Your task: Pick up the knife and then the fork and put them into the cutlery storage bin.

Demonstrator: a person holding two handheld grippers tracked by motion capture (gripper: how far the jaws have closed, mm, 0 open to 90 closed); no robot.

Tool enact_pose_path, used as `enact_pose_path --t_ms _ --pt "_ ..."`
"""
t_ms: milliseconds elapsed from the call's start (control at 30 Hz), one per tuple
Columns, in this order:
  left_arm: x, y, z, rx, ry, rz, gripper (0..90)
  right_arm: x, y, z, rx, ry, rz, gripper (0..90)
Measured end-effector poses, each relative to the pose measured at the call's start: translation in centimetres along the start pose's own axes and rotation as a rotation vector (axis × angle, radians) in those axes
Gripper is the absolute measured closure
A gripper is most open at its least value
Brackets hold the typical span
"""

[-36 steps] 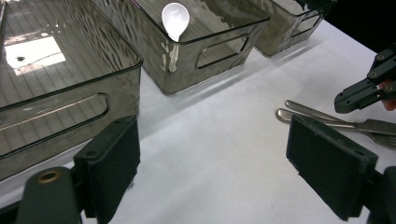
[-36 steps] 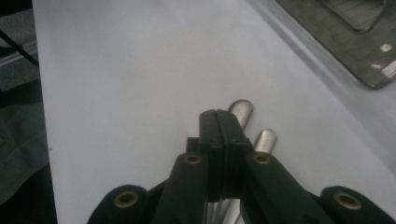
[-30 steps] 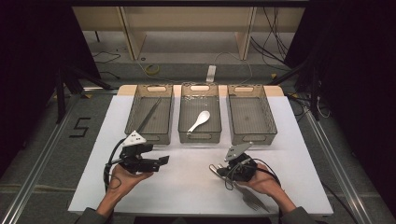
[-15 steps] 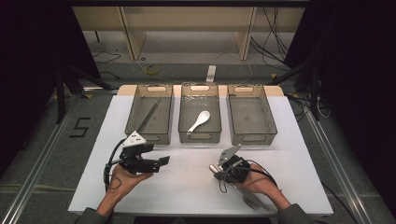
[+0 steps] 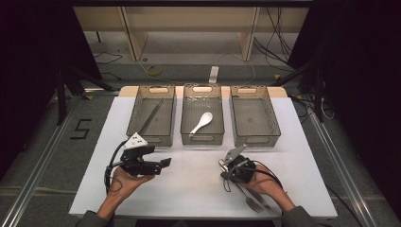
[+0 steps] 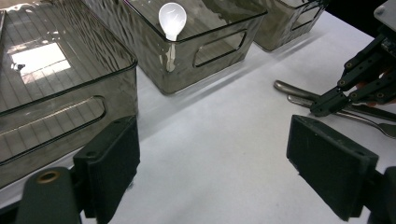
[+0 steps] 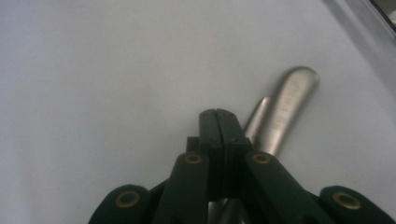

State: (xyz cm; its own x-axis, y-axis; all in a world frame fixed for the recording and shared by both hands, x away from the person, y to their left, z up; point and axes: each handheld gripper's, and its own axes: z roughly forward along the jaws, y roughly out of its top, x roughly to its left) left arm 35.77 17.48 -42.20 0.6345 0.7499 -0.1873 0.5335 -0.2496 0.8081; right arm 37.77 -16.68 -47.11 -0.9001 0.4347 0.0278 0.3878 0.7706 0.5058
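The right gripper (image 7: 218,114) is clenched tight with nothing between its jaws, tips just above two metal handles (image 7: 285,109) lying on the white table (image 5: 198,179) at about five o'clock. The left gripper (image 5: 161,164), at eight o'clock, hangs wide open and empty-handed.

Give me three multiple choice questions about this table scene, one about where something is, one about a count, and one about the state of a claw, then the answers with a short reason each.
1. Where does the white spoon lie?
A. in the middle bin
B. on the bare table
C. in the right bin

2. How many clear bins stand in the row?
A. two
B. three
C. four

3. How do the jaws of the right claw stand?
A. wide apart
B. shut together
C. clamped on the spoon

Answers: 1 A, the high view shows the spoon inside the middle bin. 2 B, three bins stand side by side. 3 B, the right gripper view shows the jaws pressed together above the metal handles.
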Motion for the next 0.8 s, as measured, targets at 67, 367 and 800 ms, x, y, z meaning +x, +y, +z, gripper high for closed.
enact_pose_path --t_ms 67,367,800 --pt "0.0 0.0 0.0 0.0 0.0 0.001 16.8 -0.2 -0.1 -0.1 0.002 -0.001 0.0 90.0" --pt "0.0 0.0 0.0 0.0 -0.002 0.0 16.8 -0.4 -0.2 -0.3 0.012 -0.024 0.029 90.0" --pt "0.0 0.0 -0.1 0.002 -0.001 0.006 16.9 -2.1 -2.0 -1.7 0.05 -0.151 0.14 90.0"
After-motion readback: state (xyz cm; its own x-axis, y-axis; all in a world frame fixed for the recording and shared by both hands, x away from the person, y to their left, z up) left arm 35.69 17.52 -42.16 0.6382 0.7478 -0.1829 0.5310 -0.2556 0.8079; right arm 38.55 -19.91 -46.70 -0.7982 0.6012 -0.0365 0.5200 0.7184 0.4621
